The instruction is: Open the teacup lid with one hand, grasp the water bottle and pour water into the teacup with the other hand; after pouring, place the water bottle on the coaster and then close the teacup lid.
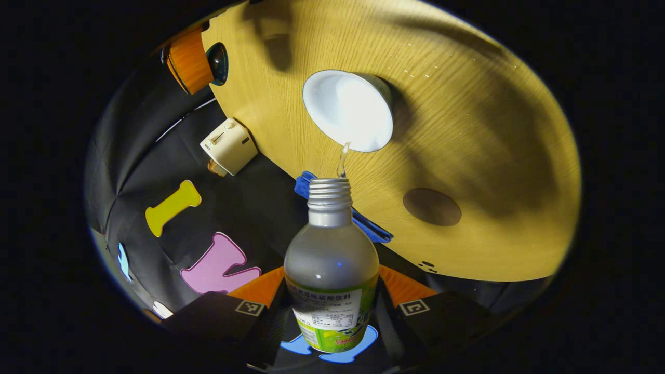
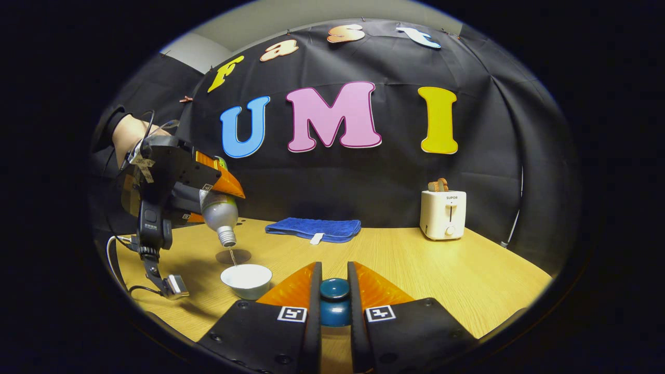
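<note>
Over the wooden table (image 2: 415, 265), left gripper (image 1: 332, 306) is clamped on the water bottle (image 1: 331, 270), tipped neck-down, a thin stream running into the open white teacup (image 1: 347, 110). Teacup sits near the table's left front in the right gripper view, round coaster (image 1: 431, 206) just beside it. Right gripper (image 2: 334, 291) is closed on the dark blue lid (image 2: 334, 301), held apart from the cup. Blue towel (image 2: 313, 228) and toaster (image 2: 442, 214) sit at the back.
</note>
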A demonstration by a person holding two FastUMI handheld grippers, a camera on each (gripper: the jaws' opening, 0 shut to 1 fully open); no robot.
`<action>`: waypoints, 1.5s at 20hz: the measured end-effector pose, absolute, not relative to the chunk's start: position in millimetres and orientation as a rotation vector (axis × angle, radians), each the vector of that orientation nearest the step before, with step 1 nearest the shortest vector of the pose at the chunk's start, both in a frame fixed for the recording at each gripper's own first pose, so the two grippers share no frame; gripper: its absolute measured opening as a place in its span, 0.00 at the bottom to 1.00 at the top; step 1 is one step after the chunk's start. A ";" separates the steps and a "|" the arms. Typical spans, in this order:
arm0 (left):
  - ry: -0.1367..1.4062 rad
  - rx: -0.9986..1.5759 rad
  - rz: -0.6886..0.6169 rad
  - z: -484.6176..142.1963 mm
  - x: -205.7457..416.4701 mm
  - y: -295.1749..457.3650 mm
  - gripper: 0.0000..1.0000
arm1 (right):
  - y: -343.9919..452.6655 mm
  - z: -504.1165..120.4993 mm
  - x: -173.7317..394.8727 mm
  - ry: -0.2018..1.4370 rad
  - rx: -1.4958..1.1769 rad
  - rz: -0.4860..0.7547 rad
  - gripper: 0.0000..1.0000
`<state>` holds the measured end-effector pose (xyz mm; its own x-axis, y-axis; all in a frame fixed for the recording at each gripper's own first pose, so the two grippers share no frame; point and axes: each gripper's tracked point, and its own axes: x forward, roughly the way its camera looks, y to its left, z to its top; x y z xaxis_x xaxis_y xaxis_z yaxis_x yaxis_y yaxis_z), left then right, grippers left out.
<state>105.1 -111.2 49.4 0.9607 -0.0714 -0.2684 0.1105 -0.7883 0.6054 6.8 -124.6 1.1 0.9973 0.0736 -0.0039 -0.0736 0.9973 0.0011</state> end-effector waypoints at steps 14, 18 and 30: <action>0.000 2.483 -0.355 60.1 100.9 -120.5 0.78 | -124.7 1.3 6.3 0.004 0.001 0.073 0.26; -0.007 2.488 -0.356 61.8 98.9 -122.1 0.78 | -124.7 1.1 6.7 0.004 0.001 0.073 0.26; -0.078 2.422 -0.358 63.0 95.1 -132.2 0.78 | -124.6 1.1 6.7 0.004 0.001 0.073 0.26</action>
<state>95.1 -132.2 63.0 0.9604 -0.1487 -0.2358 0.0379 -0.7683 0.6389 6.7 -124.6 1.1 0.9973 0.0728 -0.0043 -0.0728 0.9973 0.0010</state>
